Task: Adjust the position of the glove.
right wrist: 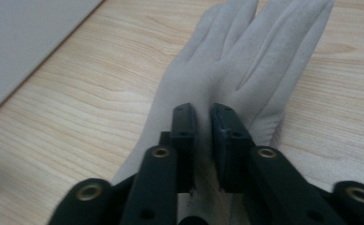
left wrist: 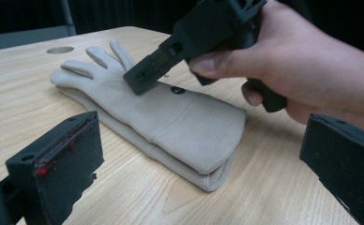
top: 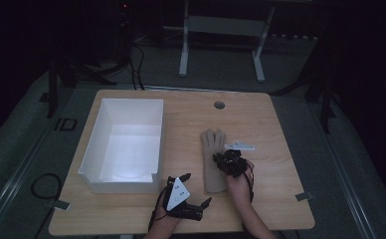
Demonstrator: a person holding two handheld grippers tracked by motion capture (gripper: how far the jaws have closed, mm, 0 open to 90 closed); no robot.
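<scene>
A beige glove (top: 214, 159) lies flat on the wooden table (top: 275, 199), fingers pointing away from me; the left gripper view shows the glove (left wrist: 170, 117) from its cuff end. My right gripper (top: 220, 158) is down on the back of the glove. Seen from the right gripper view, its jaws (right wrist: 202, 110) stand only a narrow gap apart with their tips at the cloth, and I see no fold pinched between them. My left gripper (top: 197, 188) rests near the table's front edge, jaws wide open and empty, aimed at the glove's cuff.
An open white box (top: 95, 124) stands on the left half of the table, its near wall close to my left gripper. A round cable hole (top: 219, 105) sits at the far middle. Table legs and cables lie on the dark floor beyond.
</scene>
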